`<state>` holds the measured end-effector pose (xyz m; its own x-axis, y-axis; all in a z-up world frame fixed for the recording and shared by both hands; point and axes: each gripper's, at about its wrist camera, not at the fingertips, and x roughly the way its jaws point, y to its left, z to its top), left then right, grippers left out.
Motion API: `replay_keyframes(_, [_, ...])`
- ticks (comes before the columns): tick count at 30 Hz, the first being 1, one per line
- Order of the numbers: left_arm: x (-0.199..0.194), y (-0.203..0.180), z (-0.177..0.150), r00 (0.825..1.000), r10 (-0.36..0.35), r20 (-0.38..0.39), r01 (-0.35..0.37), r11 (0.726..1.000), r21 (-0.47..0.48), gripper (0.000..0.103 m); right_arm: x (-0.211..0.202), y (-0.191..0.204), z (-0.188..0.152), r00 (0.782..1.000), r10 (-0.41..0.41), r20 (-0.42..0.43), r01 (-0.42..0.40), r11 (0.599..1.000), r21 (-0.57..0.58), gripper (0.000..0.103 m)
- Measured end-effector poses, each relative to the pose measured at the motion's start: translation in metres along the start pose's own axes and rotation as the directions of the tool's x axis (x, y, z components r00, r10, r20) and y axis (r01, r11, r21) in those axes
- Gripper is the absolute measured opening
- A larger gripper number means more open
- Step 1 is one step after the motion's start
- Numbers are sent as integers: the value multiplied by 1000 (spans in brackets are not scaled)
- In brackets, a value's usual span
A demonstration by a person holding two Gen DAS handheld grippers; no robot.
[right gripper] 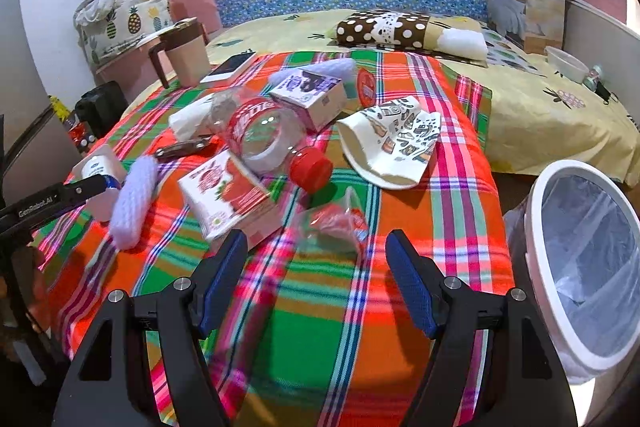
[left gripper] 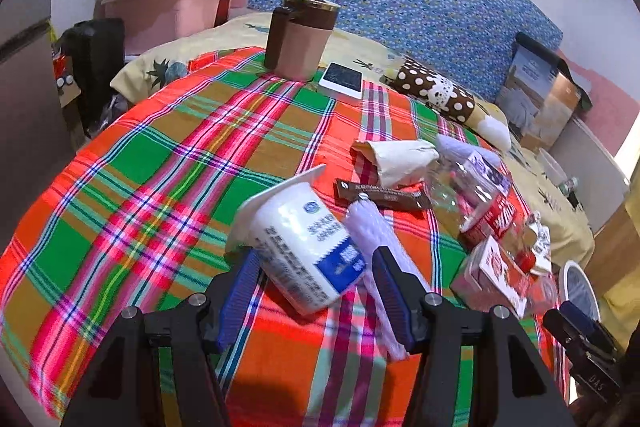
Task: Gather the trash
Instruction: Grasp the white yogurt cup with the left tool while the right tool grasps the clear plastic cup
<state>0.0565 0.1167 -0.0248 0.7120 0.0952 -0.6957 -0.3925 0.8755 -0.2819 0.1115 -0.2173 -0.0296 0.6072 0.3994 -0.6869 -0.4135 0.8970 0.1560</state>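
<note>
We held the left gripper (left gripper: 316,291) with fingers released around the yogurt cup (left gripper: 304,247), ready for binning; the right gripper (right gripper: 316,279) gaped empty.

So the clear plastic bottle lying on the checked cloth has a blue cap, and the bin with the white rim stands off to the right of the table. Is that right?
Not quite. The bottle does lie on the checked cloth, but its cap is red, not blue; the right wrist view shows it plainly. The bin with the white rim does stand off to the right.
</note>
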Motion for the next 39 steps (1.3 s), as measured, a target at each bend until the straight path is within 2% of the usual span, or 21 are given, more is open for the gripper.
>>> replay_keyframes(8, [14,-4,9,1000,14,-3,-14,1000,-25,59,16,-5,8,1000,2,-30,-2,1000,12,71])
replay_keyframes(15, [23,0,20,1000,15,-20,-17,995,-100,59,21,-4,8,998,11,-64,-11,1000,11,42])
replay_keyframes(23, [34,6,31,999,5,-46,-12,988,-156,59,20,-6,10,998,25,-64,-24,999,22,41])
replay_keyframes(28, [39,5,36,999,9,-36,-13,993,-121,54,21,-7,10,997,33,-63,-31,999,29,41])
replay_keyframes(39, [24,-6,32,1000,-14,5,14,999,32,40,20,-9,11,997,45,-59,-42,998,44,41])
